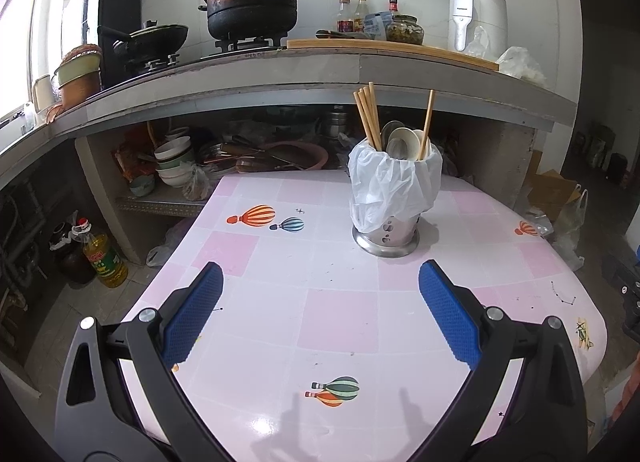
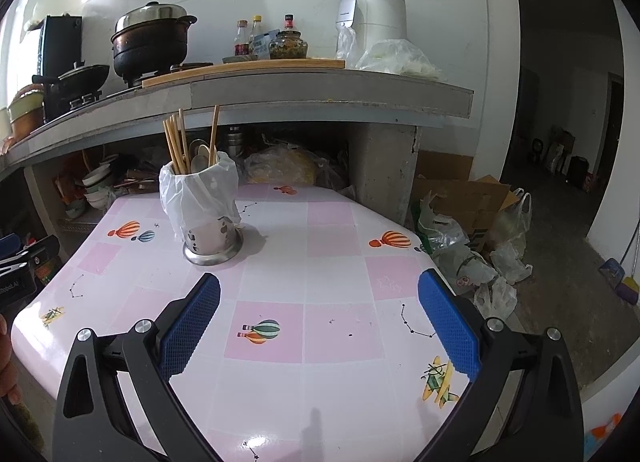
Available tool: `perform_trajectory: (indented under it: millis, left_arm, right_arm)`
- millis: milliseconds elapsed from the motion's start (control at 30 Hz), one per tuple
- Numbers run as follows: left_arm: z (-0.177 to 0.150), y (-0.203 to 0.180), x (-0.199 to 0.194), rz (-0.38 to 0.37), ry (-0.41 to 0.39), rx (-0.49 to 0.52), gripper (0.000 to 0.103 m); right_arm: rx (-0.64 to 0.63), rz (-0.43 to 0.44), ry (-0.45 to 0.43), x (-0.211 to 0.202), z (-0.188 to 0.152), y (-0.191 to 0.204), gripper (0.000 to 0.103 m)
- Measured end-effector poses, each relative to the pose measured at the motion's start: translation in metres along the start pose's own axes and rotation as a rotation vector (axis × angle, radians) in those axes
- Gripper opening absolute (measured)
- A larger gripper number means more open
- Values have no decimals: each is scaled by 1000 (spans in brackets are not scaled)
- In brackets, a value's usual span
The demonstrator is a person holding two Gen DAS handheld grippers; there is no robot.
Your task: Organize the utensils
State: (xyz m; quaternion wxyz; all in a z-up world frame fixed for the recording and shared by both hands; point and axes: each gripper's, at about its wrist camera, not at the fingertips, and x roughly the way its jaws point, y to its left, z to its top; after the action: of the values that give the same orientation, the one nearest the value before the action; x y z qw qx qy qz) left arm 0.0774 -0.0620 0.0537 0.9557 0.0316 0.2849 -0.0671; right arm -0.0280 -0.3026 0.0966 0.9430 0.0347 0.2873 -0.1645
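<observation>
While I hovered over the pink table (image 1: 340, 318), this was the picture:
Left gripper (image 1: 320, 282): my jaws gaped wide, gripping nothing, blue pads (image 1: 196, 314) above bare tabletop.
Right gripper (image 2: 319, 286): spread just as wide, nothing between its fingers.
Utensil holder (image 1: 386, 236): steel, upright on the table, a white plastic bag (image 1: 384, 182) draped around its top; at one o'clock from my left gripper, eleven o'clock from my right.
Chopsticks (image 1: 366, 118): standing in the holder, a bunch at its nine o'clock side, one apart at three.
Spoons (image 1: 402, 142): bowls poking up between them.
</observation>
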Motion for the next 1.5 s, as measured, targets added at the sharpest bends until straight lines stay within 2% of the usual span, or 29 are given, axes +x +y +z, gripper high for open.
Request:
perform_trajectory:
  millis: [933,1500]
  left_arm:
    - [-3,19,6,32,20,-31,95]
    - [-2,22,3,33,13,-28,95]
  right_arm:
    - [-21,-1,30,6,-4,6,97]
    - [-49,11,12,3,-2,13,97]
